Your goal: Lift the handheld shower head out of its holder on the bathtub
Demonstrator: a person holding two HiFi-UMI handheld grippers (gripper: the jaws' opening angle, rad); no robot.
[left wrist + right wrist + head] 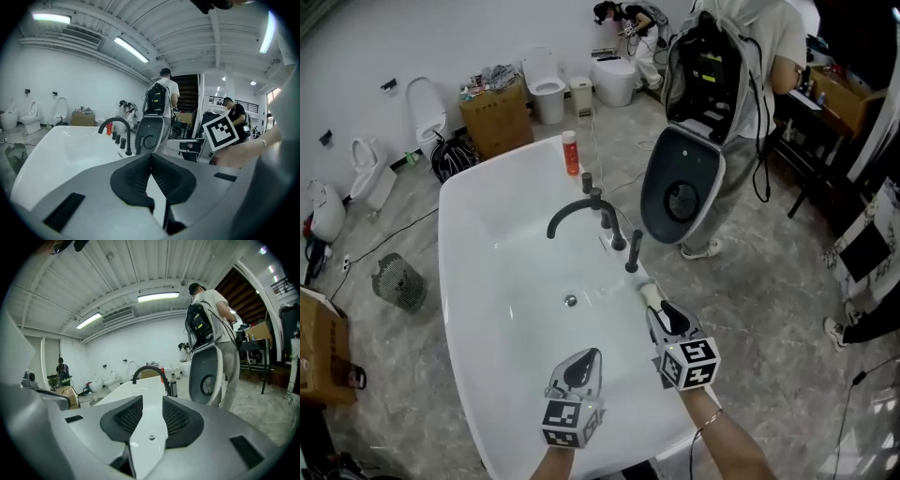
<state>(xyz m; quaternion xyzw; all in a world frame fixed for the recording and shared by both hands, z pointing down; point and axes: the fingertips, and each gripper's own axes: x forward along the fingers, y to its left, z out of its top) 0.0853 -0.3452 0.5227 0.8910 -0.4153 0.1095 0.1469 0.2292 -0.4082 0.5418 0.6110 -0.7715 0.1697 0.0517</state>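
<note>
A: Fingers (127, 417) on the right gripper (152, 400) stand partly apart, with only white tub showing in the gap. The left gripper (151, 157) has its tips pressed together and carries nothing

B: And the handheld shower head?

A: The handheld shower head (634, 249), as I read it, is the tall black stick nearest us in the row on the bathtub (487, 173) rim. It stands upright in its holder, which is too small to make out. It sits at about 11 o'clock from the right gripper, near but apart

B: So the right one takes it?

A: I'd judge so. Bring the fingers in along the rim until one lies on each side of the stick's upper part, and only then close. The gap looks wide enough, though I can't be sure. Then draw it straight up along its own line; a sideways pull could jam it in the socket

B: Anything crowding it?

A: A black knob (619, 241) stands just beside it at 10 o'clock, so keep the far finger off that. The curved spout (572, 211) is farther off at 10 o'clock, and the red bottle (571, 152) at 11 o'clock is well apart. A hose probably trails below, unseen, so lift slowly. The left gripper, at 8 o'clock from the right, has no job here
</note>
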